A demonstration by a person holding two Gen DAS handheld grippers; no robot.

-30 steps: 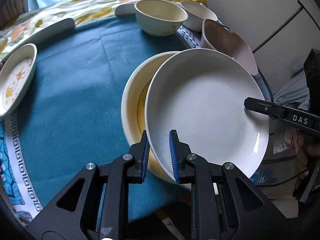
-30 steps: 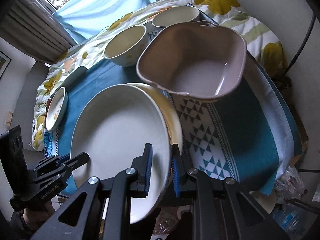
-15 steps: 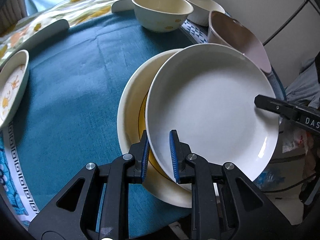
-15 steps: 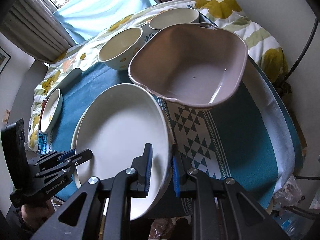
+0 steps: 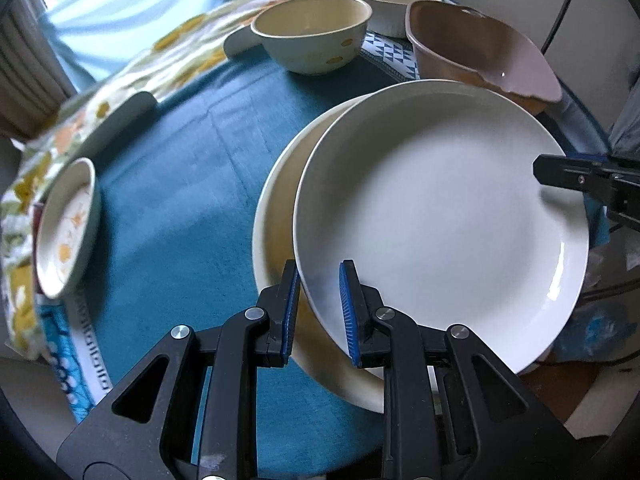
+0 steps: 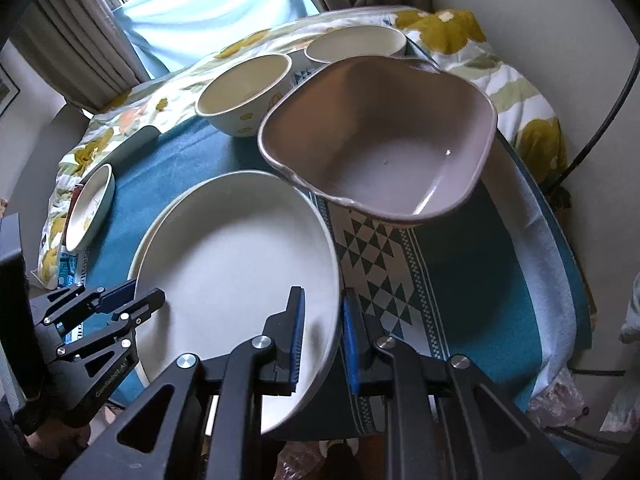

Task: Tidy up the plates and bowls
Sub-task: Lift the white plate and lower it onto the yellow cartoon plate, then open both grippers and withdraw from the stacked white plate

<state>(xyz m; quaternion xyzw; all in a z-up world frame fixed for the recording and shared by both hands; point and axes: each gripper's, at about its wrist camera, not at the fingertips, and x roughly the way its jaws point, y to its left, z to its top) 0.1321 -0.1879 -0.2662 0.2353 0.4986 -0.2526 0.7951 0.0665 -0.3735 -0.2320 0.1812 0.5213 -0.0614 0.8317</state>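
Observation:
A white plate (image 5: pixel 440 216) hangs between both grippers, over a cream plate (image 5: pixel 276 216) on the teal cloth. My left gripper (image 5: pixel 318 304) is shut on the white plate's near rim. My right gripper (image 6: pixel 322 332) is shut on the opposite rim of the same plate (image 6: pixel 240 264); its fingertips (image 5: pixel 560 170) show at the right of the left wrist view. The left gripper (image 6: pixel 116 308) shows at the lower left of the right wrist view. The cream plate (image 6: pixel 148 236) is mostly hidden under the white one.
A mauve square bowl (image 6: pixel 380 152) stands just behind the plates. A cream spotted bowl (image 5: pixel 312 32) and a white bowl (image 5: pixel 396 0) stand further back. A small patterned dish (image 5: pixel 66 228) sits at the left edge. The table edge drops off at the right.
Both grippers have carried the white plate further over the table, so it covers more of the cream plate. Both grips are unchanged.

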